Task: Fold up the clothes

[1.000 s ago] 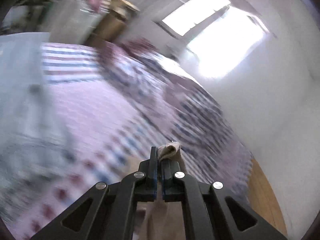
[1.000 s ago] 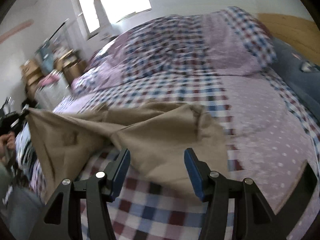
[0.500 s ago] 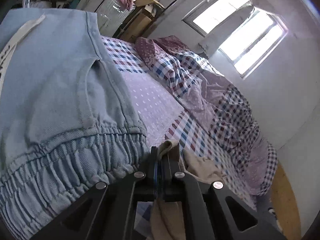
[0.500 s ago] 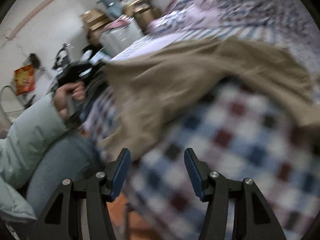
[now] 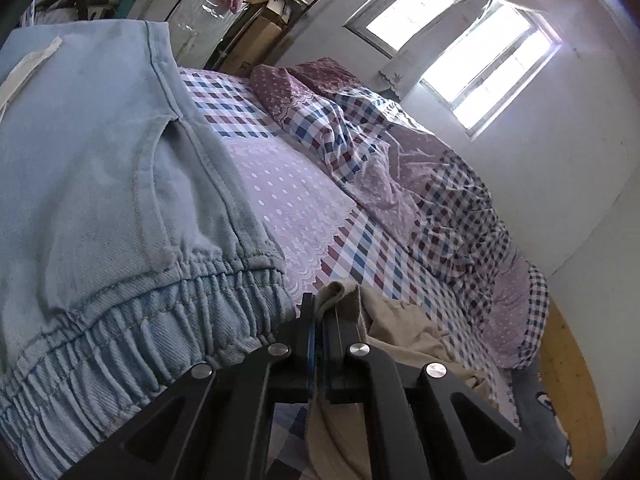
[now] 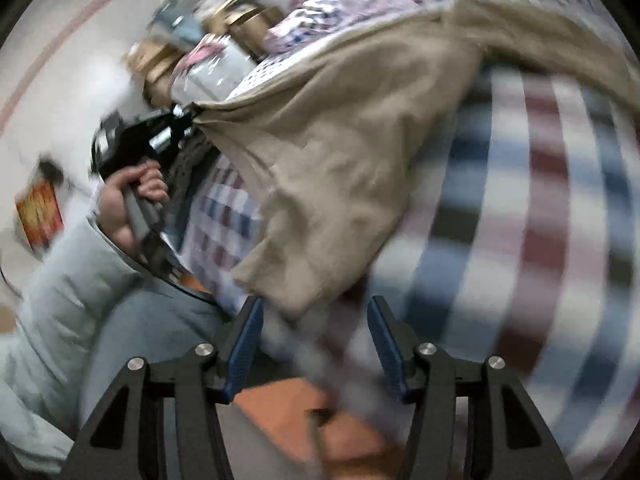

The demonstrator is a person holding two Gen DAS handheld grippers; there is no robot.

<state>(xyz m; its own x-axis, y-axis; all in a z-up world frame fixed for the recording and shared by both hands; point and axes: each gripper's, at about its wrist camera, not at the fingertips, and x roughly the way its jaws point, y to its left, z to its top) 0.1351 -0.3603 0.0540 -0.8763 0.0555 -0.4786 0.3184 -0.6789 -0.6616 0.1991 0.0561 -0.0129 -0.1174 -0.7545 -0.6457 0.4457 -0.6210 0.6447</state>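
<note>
A beige garment (image 6: 352,152) lies spread over the checked bedspread (image 6: 520,208). My left gripper (image 5: 322,312) is shut on one corner of it, and a tuft of the beige cloth (image 5: 404,320) sticks out past the fingers. In the right wrist view the left gripper (image 6: 188,114), held by a hand (image 6: 136,196), pulls that corner taut at the bed's edge. My right gripper (image 6: 316,320) is open, its blue pads either side of the garment's lower hanging corner without touching it. That view is blurred.
A light blue denim garment with an elastic waistband (image 5: 100,200) fills the left of the left wrist view. A rumpled checked quilt (image 5: 420,168) lies along the wall under the window (image 5: 460,40). Boxes and bags (image 5: 224,8) are stacked beyond the bed. Orange floor (image 6: 312,412) shows below.
The left gripper swung to the bed's edge, still clamped on the beige corner. The right gripper, open throughout, dropped low toward the garment's hanging corner near the floor.
</note>
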